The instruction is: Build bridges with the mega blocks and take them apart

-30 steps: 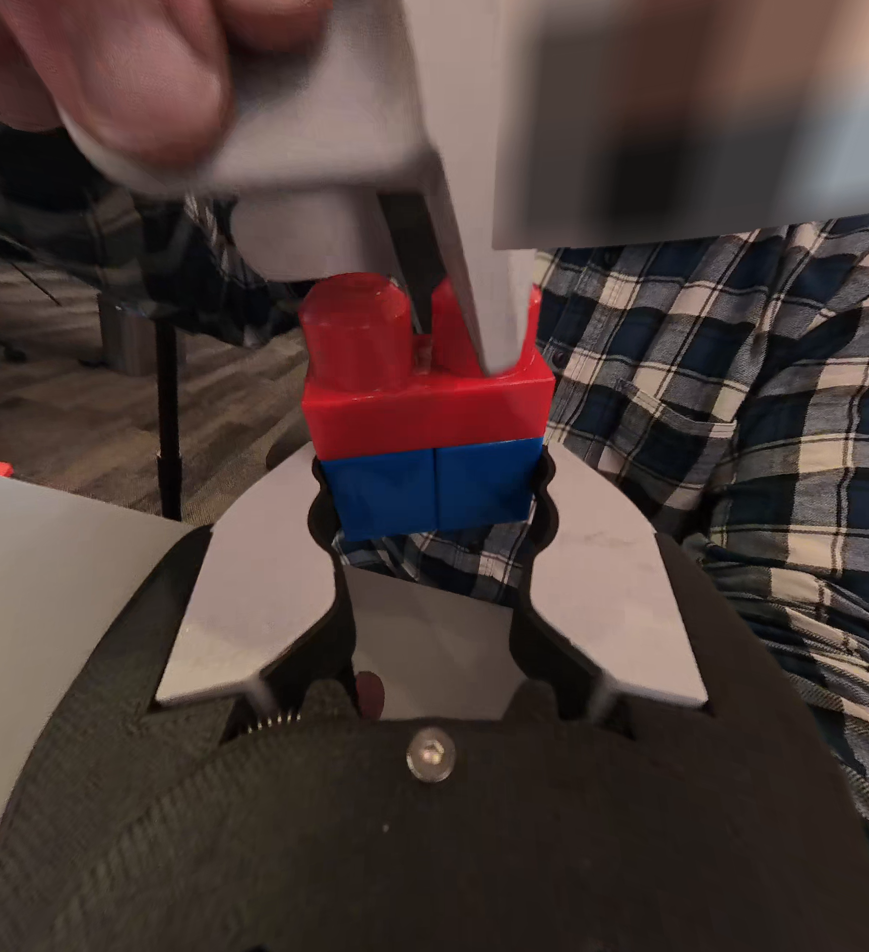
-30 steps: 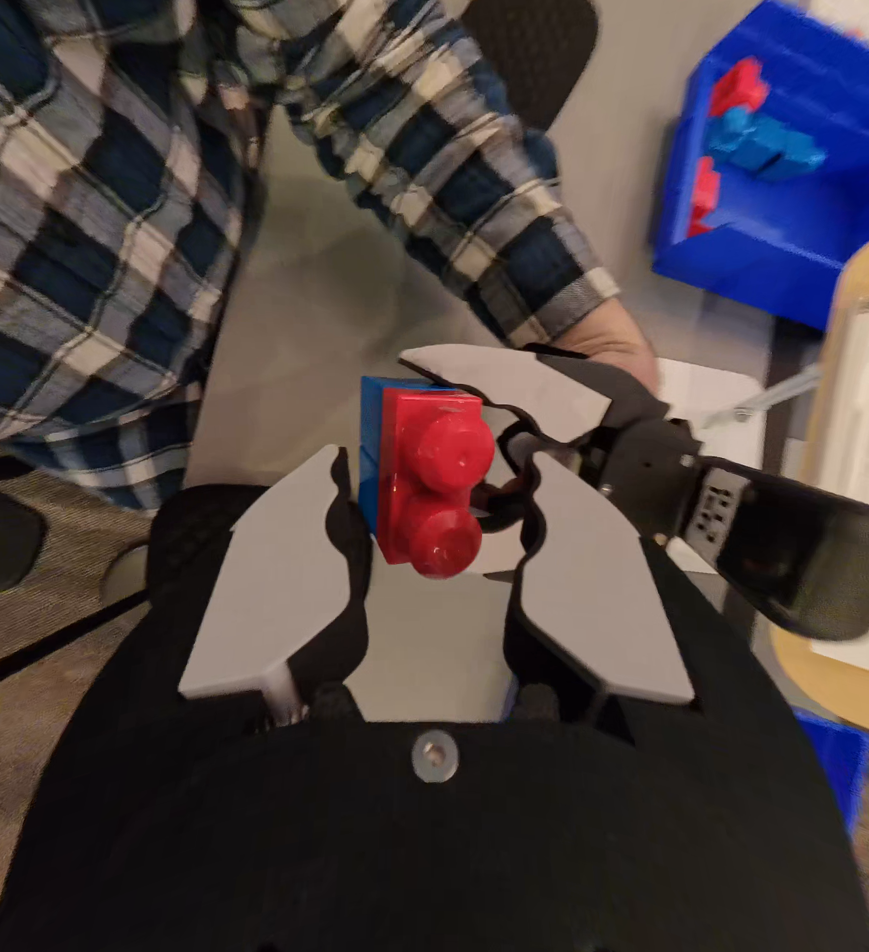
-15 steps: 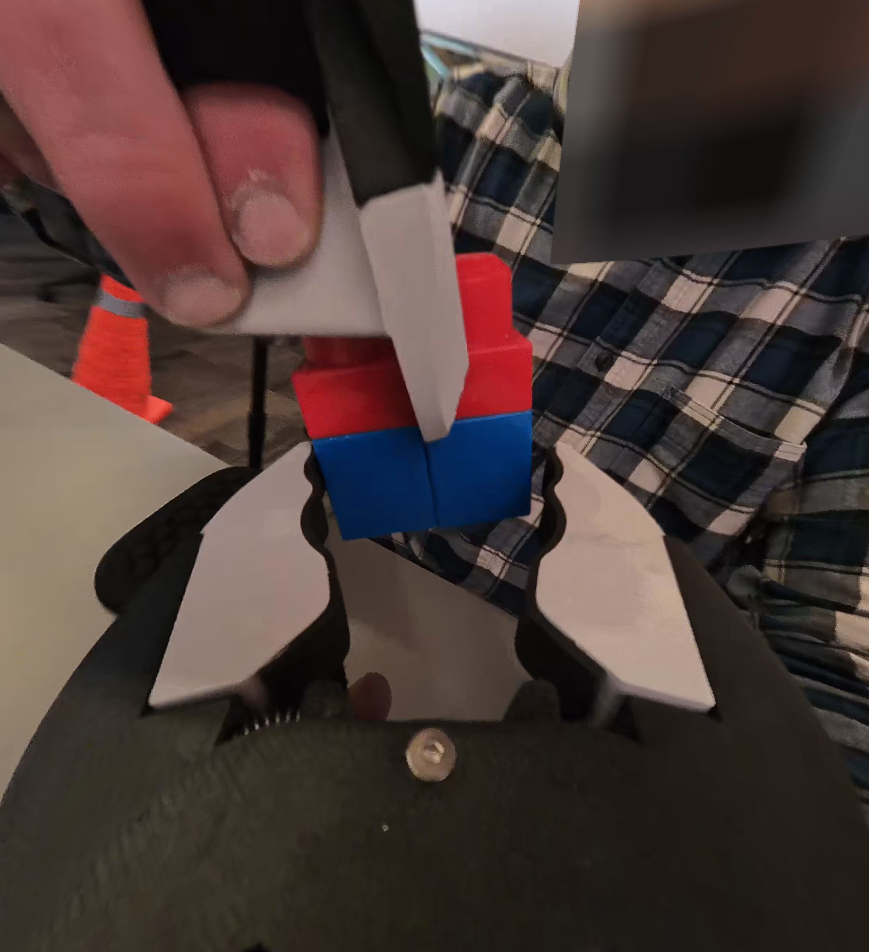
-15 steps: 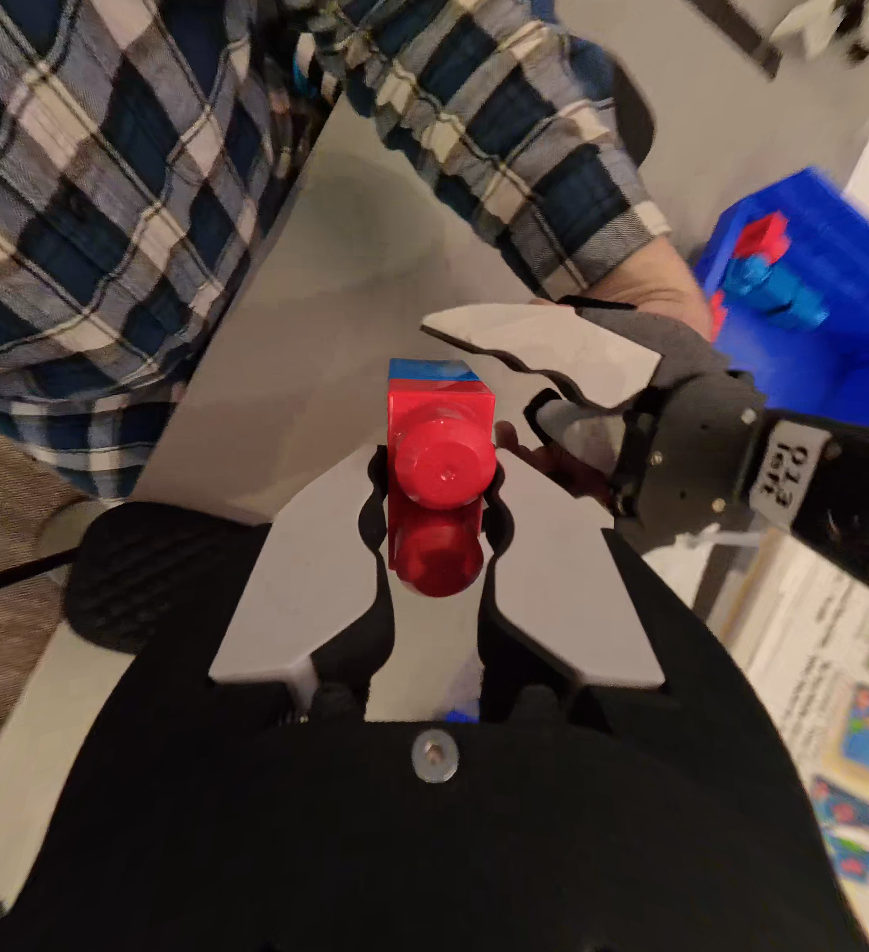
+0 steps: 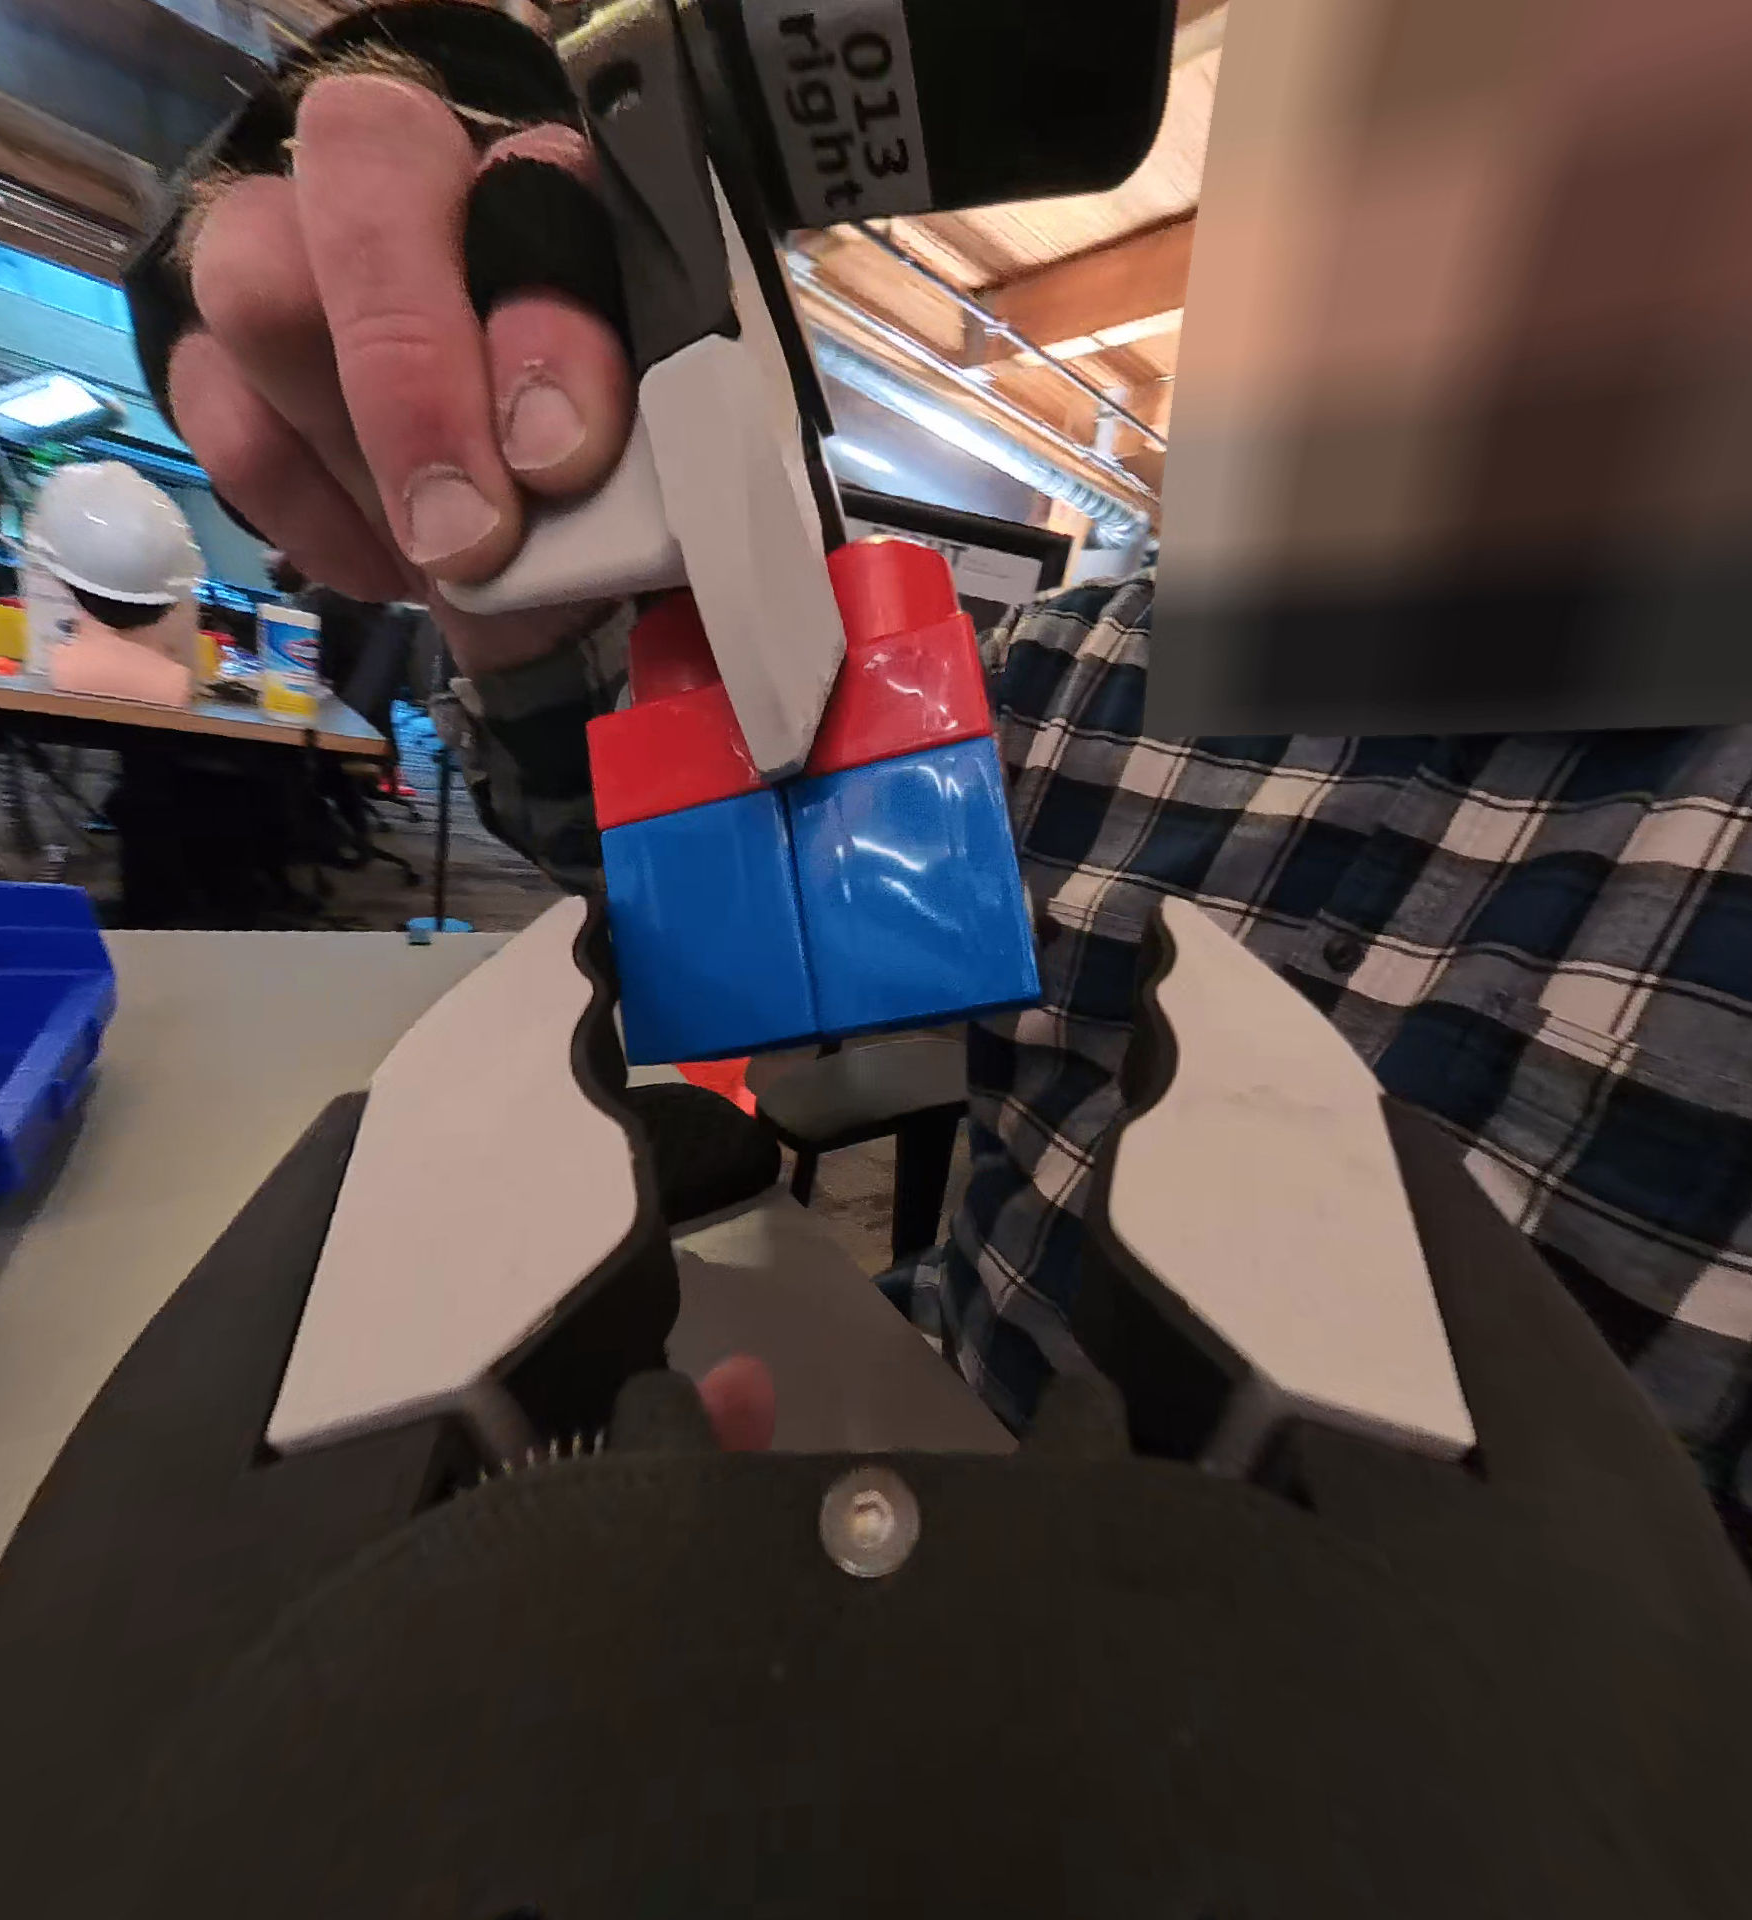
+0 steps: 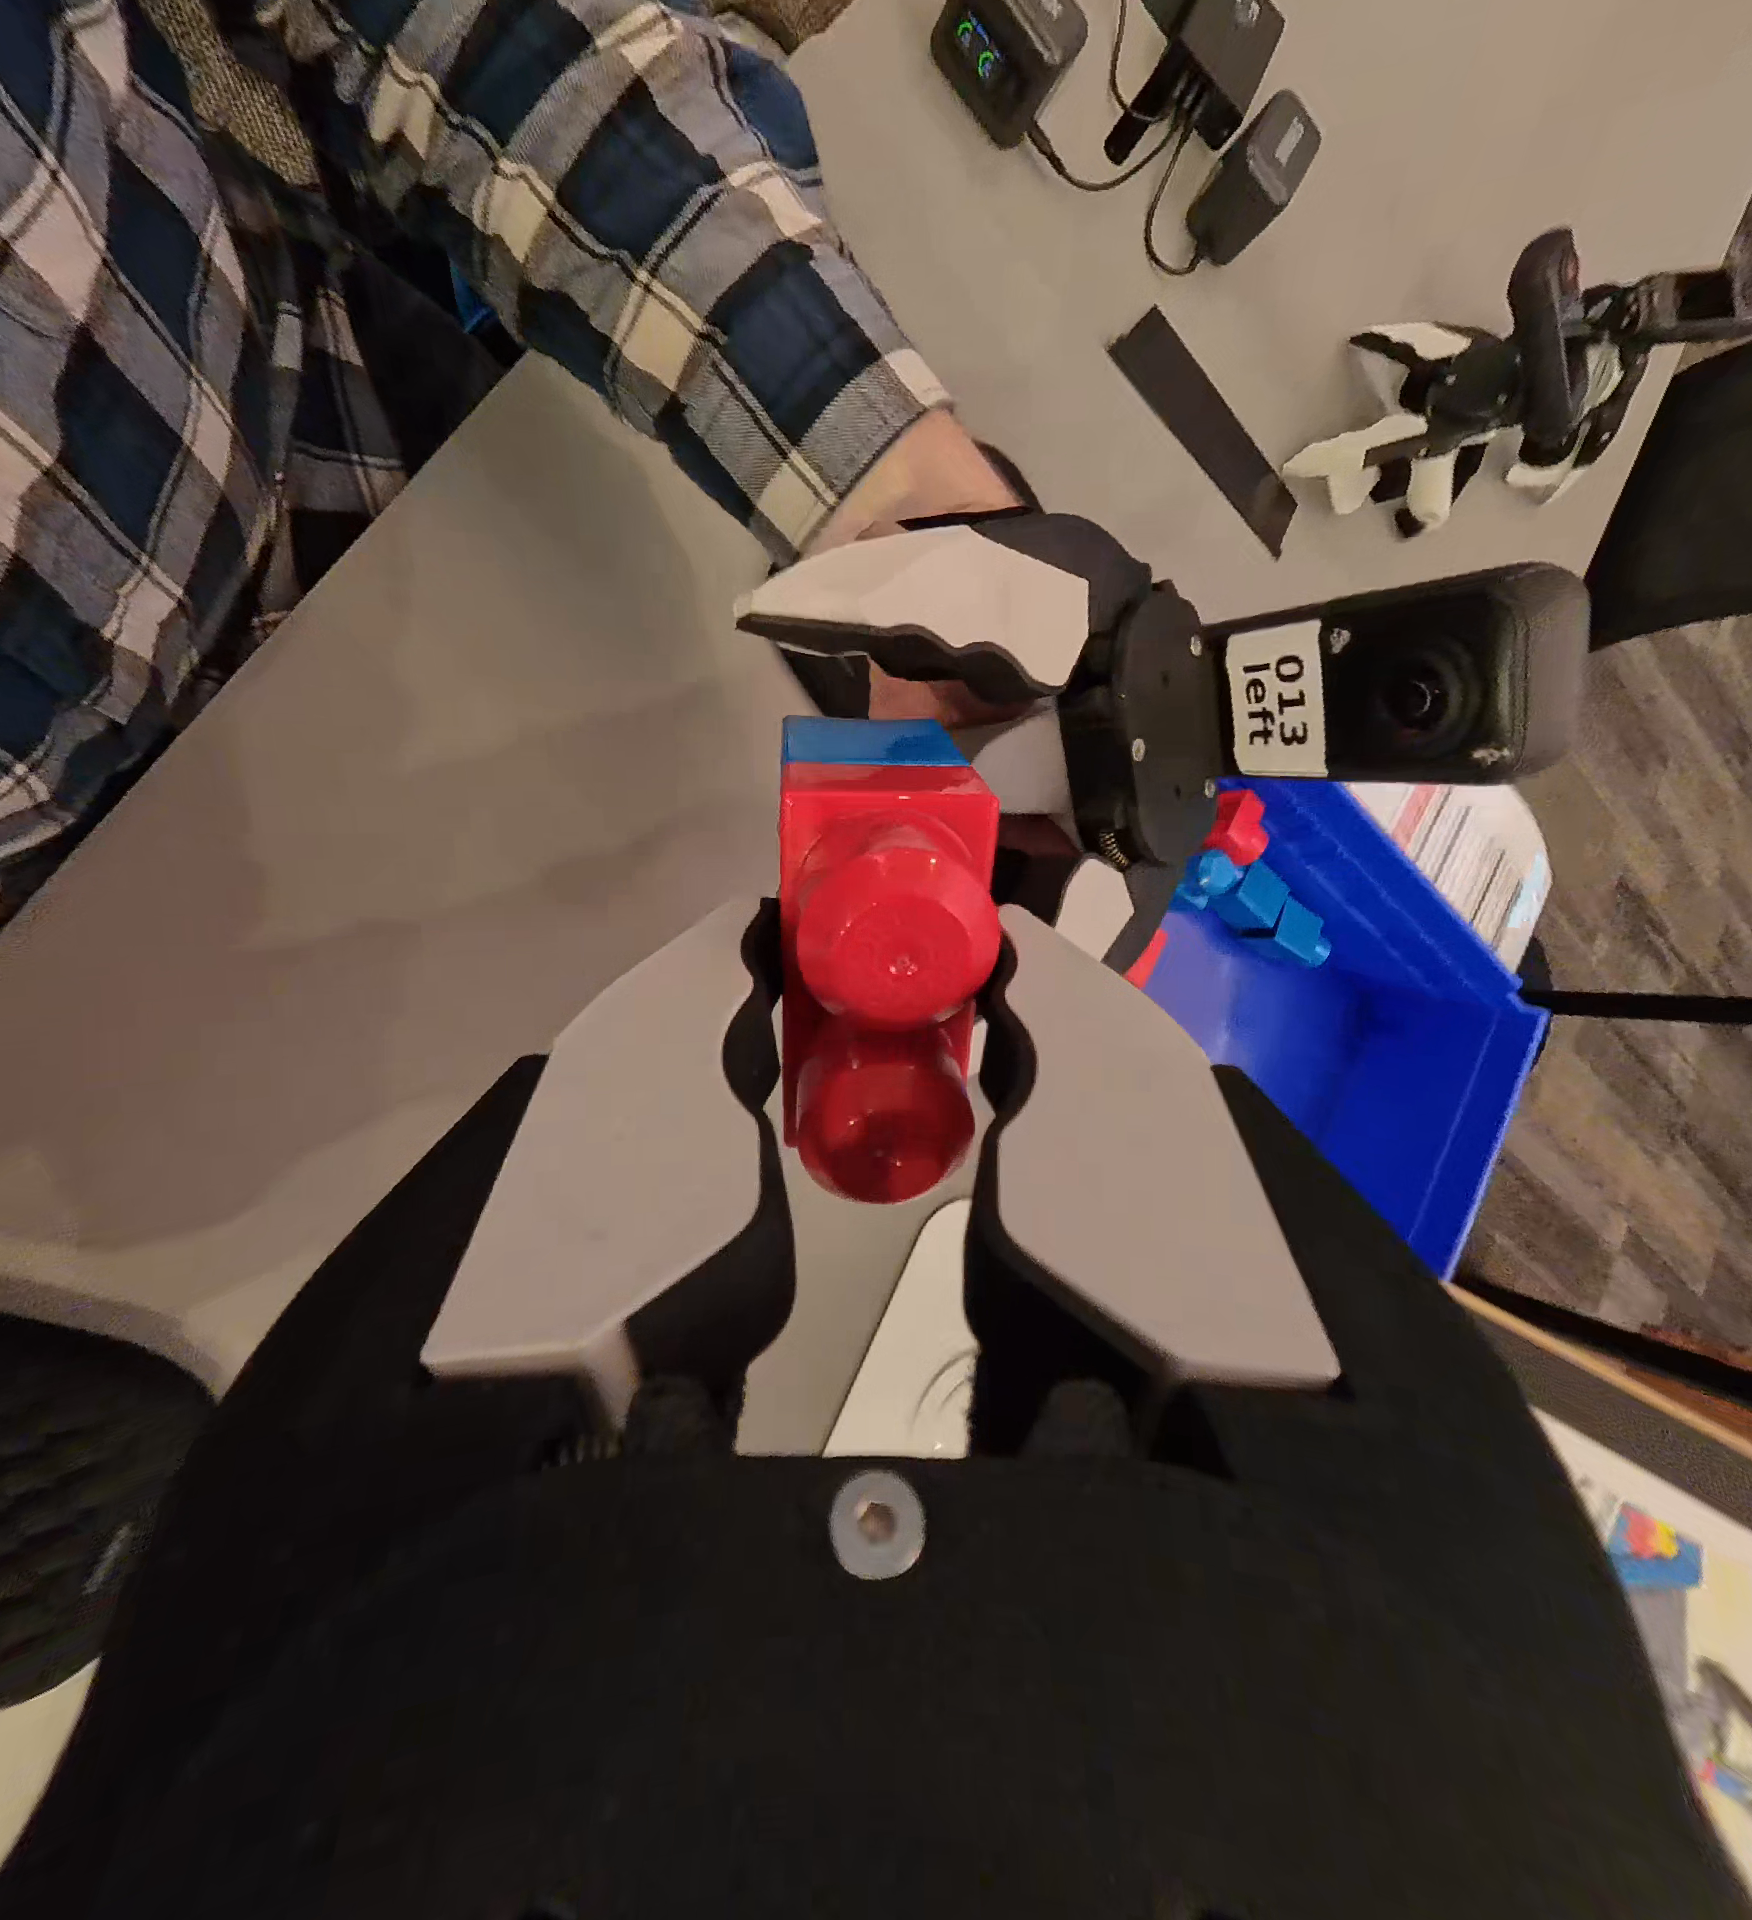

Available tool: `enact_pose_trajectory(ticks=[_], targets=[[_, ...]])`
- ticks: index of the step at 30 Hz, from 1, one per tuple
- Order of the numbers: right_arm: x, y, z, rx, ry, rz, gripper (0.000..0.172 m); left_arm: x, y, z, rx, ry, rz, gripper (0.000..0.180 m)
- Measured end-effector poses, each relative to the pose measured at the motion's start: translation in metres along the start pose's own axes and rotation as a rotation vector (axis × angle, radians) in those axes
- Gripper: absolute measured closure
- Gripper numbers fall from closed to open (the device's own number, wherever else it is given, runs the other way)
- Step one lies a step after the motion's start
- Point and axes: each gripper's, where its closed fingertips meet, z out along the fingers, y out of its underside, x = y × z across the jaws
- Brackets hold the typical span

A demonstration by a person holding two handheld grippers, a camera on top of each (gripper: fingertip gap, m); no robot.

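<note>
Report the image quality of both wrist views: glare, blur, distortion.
Left wrist view: white glare streaks on the blue block and red block, a mosaic patch at upper right, a soft background and fisheye bending at the edges. Right wrist view: sharp centre, small highlights on the red block's studs, corners stretched and slightly soft.

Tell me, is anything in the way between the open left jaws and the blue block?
Nothing visible. The blue block hangs right between the left gripper's open jaws, with bare air on its right side. The right gripper grips only the red block stacked on it, from the far end.
</note>
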Motion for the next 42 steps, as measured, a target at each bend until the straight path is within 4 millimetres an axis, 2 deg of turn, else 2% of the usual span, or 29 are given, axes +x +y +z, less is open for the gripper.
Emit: enact_pose_trajectory(ticks=[4,7,10,12,16,19,21,25,28,30,32,34,38,42], targets=[[0.005,-0.013,0.006,0.033,-0.003,-0.035,0.135,0.010,-0.001,-0.016,-0.022,-0.138,0.061,0.100],[0.008,-0.012,0.005,0.040,0.014,-0.042,0.135,0.010,-0.002,-0.031,-0.048,-0.267,0.110,0.113],[0.007,-0.002,0.002,0.040,0.026,-0.025,0.135,0.010,-0.007,-0.050,-0.068,-0.409,0.177,0.142],[0.005,0.008,-0.002,0.041,0.036,-0.001,0.135,0.014,-0.008,-0.062,-0.091,-0.480,0.196,0.149],[0.002,0.030,-0.012,0.035,0.062,0.049,0.135,0.015,-0.011,-0.094,-0.150,-0.650,0.252,0.176],[-0.004,0.046,-0.024,0.024,0.078,0.085,0.135,0.009,-0.004,-0.119,-0.225,-0.787,0.275,0.180],[-0.009,0.057,-0.032,0.012,0.091,0.106,0.135,-0.003,0.002,-0.141,-0.276,-0.929,0.269,0.180],[-0.016,0.075,-0.044,0.000,0.117,0.146,0.135,-0.018,0.032,-0.184,-0.541,-1.169,0.290,0.180],[-0.021,0.085,-0.051,-0.010,0.138,0.165,0.135,-0.025,0.046,-0.209,-0.595,-1.286,0.266,0.180],[-0.024,0.089,-0.056,-0.004,0.144,0.182,0.135,-0.029,0.051,-0.232,-0.673,-1.384,0.312,0.180],[-0.026,0.096,-0.061,-0.010,0.159,0.199,0.135,-0.032,0.055,-0.241,-0.681,-1.401,0.337,0.180],[-0.027,0.104,-0.067,-0.017,0.172,0.223,0.135,-0.037,0.068,-0.252,-0.742,-1.407,0.334,0.180],[-0.026,0.130,-0.087,-0.047,0.211,0.302,0.135,-0.038,0.116,-0.268,-0.958,-1.366,0.242,0.180],[-0.027,0.178,-0.118,-0.106,0.249,0.436,0.135,-0.026,0.163,-0.279,-1.128,-1.310,0.153,0.179]])
